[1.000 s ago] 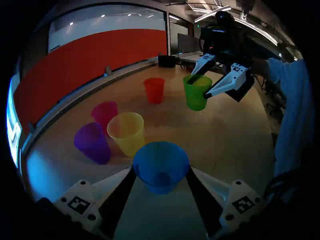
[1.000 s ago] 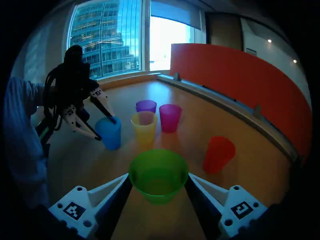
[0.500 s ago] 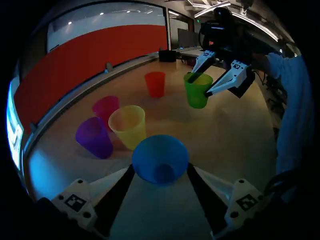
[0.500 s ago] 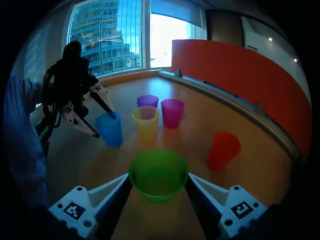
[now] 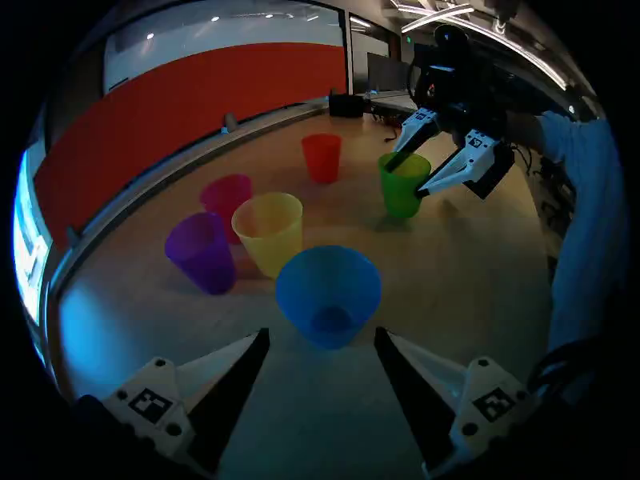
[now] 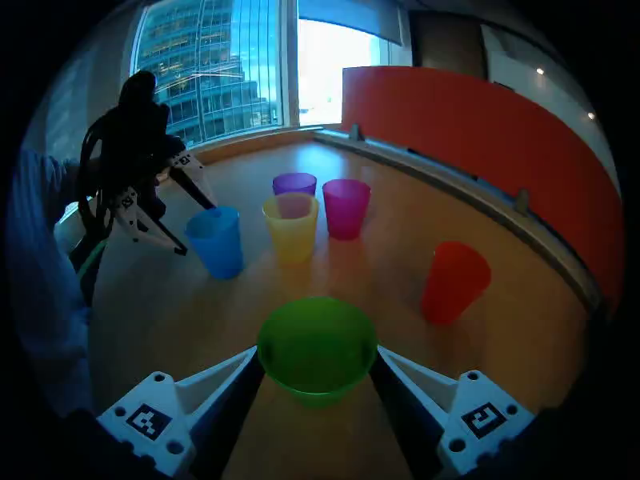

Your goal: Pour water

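Note:
A blue cup point(image 5: 328, 294) stands upright on the wooden table point(image 5: 464, 272), just beyond the tips of my left gripper point(image 5: 320, 340). That gripper is open, its fingers apart and off the cup. In the right gripper view the left gripper point(image 6: 200, 231) sits at the blue cup's point(image 6: 216, 242) near side. My right gripper point(image 6: 316, 356) is shut on a green cup point(image 6: 317, 348), gripping it at both sides. In the left gripper view the green cup point(image 5: 402, 186) hangs low over the table in the right gripper point(image 5: 404, 180). I cannot tell whether either cup holds water.
Yellow point(image 5: 268, 232), purple point(image 5: 200, 252) and magenta point(image 5: 226, 200) cups cluster left of the blue one; a red cup point(image 5: 322, 156) stands farther back. A raised ledge and orange wall point(image 5: 160, 120) border the table. A person's sleeve point(image 5: 592, 208) is at the right.
The blue cup was lowered onto the table and let go; my left gripper drew back from it. The green cup came down closer to the table, still held.

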The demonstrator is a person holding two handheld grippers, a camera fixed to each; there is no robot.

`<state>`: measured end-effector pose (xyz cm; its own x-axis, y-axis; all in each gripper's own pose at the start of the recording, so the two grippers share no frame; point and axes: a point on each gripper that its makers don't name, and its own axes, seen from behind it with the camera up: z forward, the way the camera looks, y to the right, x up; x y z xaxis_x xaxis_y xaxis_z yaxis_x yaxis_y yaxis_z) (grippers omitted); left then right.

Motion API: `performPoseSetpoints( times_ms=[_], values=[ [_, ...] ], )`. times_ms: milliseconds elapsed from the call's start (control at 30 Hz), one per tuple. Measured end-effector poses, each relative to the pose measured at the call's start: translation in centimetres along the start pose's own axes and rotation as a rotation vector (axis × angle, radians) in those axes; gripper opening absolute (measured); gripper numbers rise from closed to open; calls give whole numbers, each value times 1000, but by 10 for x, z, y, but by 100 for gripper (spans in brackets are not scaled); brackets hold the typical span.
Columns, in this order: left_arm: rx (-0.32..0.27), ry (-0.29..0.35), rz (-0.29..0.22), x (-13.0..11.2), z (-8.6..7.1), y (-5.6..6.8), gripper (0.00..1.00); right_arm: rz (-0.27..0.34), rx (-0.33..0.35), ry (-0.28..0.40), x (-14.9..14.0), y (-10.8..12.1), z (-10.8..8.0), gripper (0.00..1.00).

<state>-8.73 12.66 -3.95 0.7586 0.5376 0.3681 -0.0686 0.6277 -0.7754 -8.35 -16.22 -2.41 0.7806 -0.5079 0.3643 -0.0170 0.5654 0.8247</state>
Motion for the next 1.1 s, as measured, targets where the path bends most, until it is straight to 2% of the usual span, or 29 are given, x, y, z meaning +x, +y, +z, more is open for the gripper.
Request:
performPoseSetpoints(
  times_ms=[500, 667, 867, 1100],
  values=[
    [1, 3, -17, -3, -8, 3, 98, 6, -15, -14, -12, 0, 1, 92],
    [2, 5, -26, -3, -12, 4, 98, 10, -33, -21, -16, 2, -2, 100],
    [11, 10, -33, -4, -19, 4, 98, 6, -45, -29, -23, 0, -9, 100],
    [38, 14, -50, -9, -31, 2, 98, 18, -83, -25, -30, 3, -27, 100]
  ],
)
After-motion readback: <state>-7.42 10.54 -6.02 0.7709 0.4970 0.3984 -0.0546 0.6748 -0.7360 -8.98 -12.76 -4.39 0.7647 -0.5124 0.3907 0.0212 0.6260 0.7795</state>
